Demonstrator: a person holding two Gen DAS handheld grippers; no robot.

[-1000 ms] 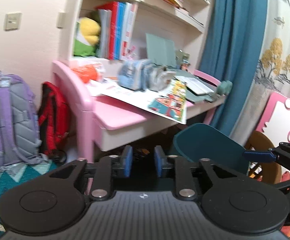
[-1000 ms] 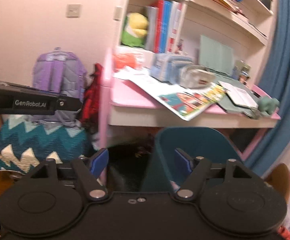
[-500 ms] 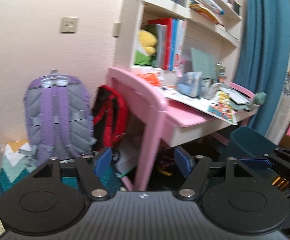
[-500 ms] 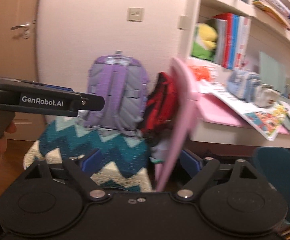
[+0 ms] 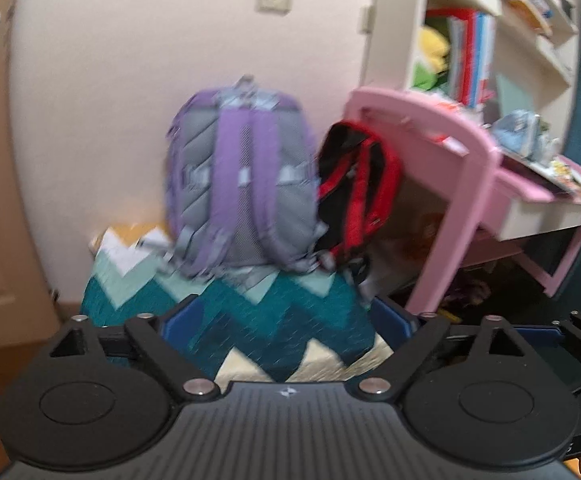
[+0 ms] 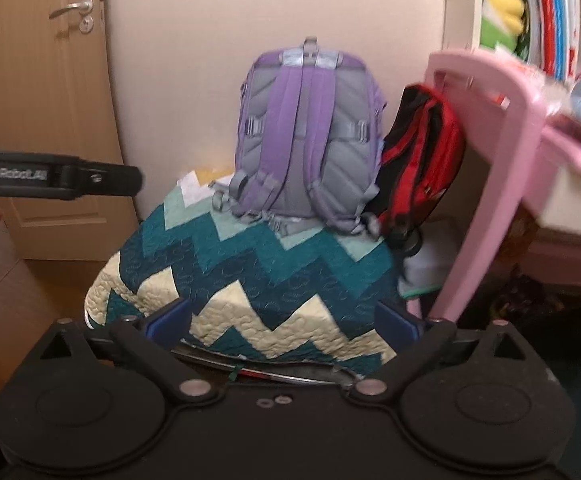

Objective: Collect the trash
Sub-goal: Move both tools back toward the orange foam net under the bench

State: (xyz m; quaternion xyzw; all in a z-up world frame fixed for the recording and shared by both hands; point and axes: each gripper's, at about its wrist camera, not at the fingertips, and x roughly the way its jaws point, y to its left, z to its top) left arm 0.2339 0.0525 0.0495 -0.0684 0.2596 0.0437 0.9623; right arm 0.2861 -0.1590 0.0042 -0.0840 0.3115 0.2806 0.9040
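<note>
Both tongs, left [image 5: 286, 322] and right [image 6: 282, 318], have just been opening and gape empty over the quilt [image 6: 250, 276]. The only likely trash is pale paper [image 6: 190, 188] behind the quilt, beside the backpack [image 6: 306, 136]. It looks light and limp; pinch a free edge.

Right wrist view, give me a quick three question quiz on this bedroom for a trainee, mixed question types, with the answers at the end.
1. True or false: the purple backpack stands on the zigzag quilt.
2. What hangs at the end of the pink desk?
A. a red and black bag
B. a green umbrella
C. a white towel
3. Fill in: the right gripper is ____, with nothing between its fingers.

Key: 1 true; 2 A; 3 open
</note>
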